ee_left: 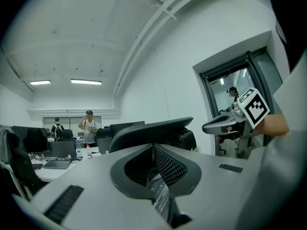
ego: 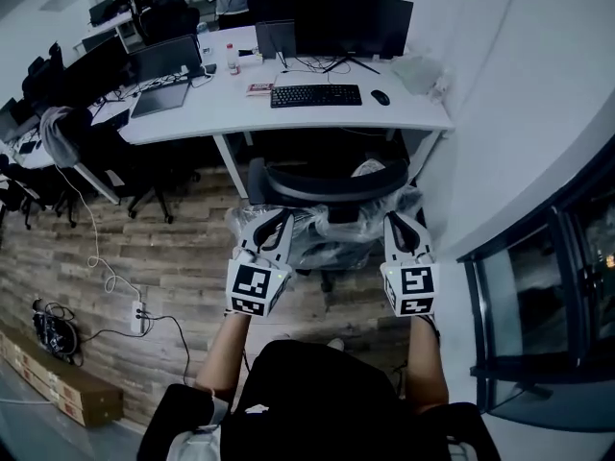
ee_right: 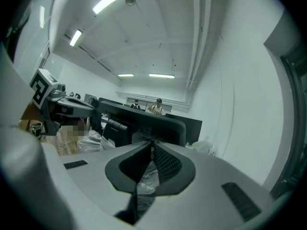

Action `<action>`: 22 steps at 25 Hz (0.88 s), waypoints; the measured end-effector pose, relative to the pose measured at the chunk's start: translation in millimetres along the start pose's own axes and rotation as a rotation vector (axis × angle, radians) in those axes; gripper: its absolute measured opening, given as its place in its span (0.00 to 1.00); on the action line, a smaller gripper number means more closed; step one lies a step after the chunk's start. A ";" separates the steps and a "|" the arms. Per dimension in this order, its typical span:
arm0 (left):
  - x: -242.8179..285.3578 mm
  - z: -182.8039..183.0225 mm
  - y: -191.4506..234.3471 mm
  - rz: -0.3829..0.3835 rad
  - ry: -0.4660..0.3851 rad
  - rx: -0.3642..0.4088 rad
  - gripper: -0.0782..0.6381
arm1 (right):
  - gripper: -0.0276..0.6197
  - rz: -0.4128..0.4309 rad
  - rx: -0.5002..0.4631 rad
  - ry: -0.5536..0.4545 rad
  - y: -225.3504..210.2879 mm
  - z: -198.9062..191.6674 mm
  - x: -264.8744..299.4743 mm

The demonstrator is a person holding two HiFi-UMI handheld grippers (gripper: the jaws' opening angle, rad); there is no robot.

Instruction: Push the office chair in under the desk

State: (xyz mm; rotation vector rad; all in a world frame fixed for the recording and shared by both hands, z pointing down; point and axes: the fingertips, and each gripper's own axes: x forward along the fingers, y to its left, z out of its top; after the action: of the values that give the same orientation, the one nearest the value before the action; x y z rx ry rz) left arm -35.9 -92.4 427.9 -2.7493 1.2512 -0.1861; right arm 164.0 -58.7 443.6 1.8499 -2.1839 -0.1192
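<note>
- Found the black office chair with a curved top rail and mesh back at the right end of the white rectangular desk, backrest just short of the desk's front edge, seat hidden beyond it beneath the top.
- Noted crinkled clear plastic wrap around the chair's back, glossy and creased.
- Held the left gripper against the left side of that wrapped back and the right gripper against the right side, both pointing forward at the desk.
- Kept both pairs of jaws pressed together at the tips; saw mesh and plastic film only through the opening behind the tips, and could not tell whether any film was caught.
- Reached with two bare forearms stretched out side by side and about level.
- Saw on the smooth desk top a black keyboard, a black mouse just right of it and dark flat monitors behind.
- Stood on a floor of rough wood-look planks, with a white power strip and its trailing cable to the left.
- Faced a plain white wall on the right and a dark-framed glass door nearer.
- Glimpsed a person in a light top far across the office.
</note>
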 end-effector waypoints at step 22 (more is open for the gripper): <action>26.6 -72.7 -26.1 -0.113 0.324 0.392 0.57 | 0.48 0.273 -0.719 0.174 13.2 -57.4 37.4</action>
State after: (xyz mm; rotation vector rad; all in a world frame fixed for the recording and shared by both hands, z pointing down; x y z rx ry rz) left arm -10.7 -99.4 505.3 -2.5067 0.9859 -0.8210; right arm 160.9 -86.4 507.5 1.1160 -1.8938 -0.5758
